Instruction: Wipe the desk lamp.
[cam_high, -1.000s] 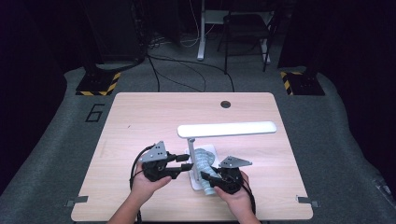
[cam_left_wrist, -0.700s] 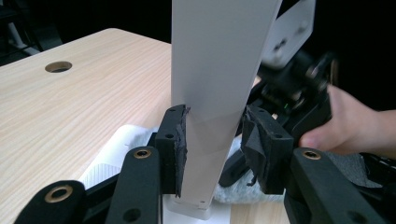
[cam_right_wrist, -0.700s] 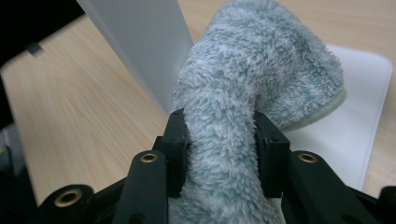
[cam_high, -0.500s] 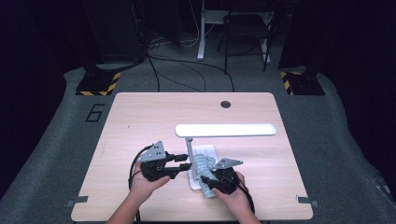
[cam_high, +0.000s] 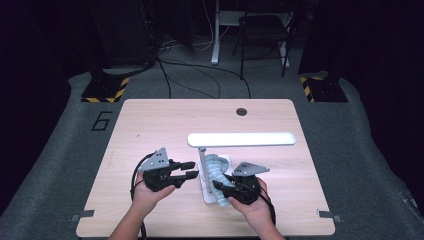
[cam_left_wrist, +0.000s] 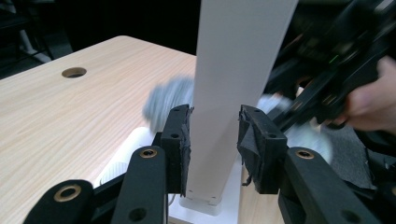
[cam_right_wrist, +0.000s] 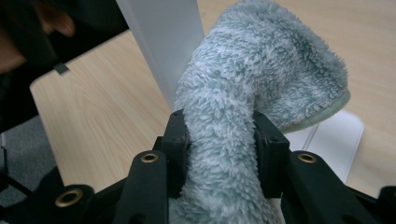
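On my high view, the left gripper (cam_high: 189, 169) sits in the lower left of the frame, over the pale wooden desk (cam_high: 150, 125), its jaws pointing right toward the upright white stem (cam_high: 203, 162) of the white desk lamp. In the left gripper view that flat stem (cam_left_wrist: 233, 84) stands between my jaws; the left pad lies right against it while the right pad stands a little clear, so I read these jaws as open around the stem and not clamped.

Moving right, the lamp's long white head bar (cam_high: 241, 139) lies level across the middle of the frame, and its white flat base (cam_high: 206, 189) rests on the desk just below it. The fluffy pale blue-grey cloth (cam_high: 214, 167) is draped over that base, touching the stem.

In the lower right, my right gripper (cam_high: 220, 186) has its jaws closed on the cloth (cam_right_wrist: 233, 135), which bulges up between them in the right gripper view.
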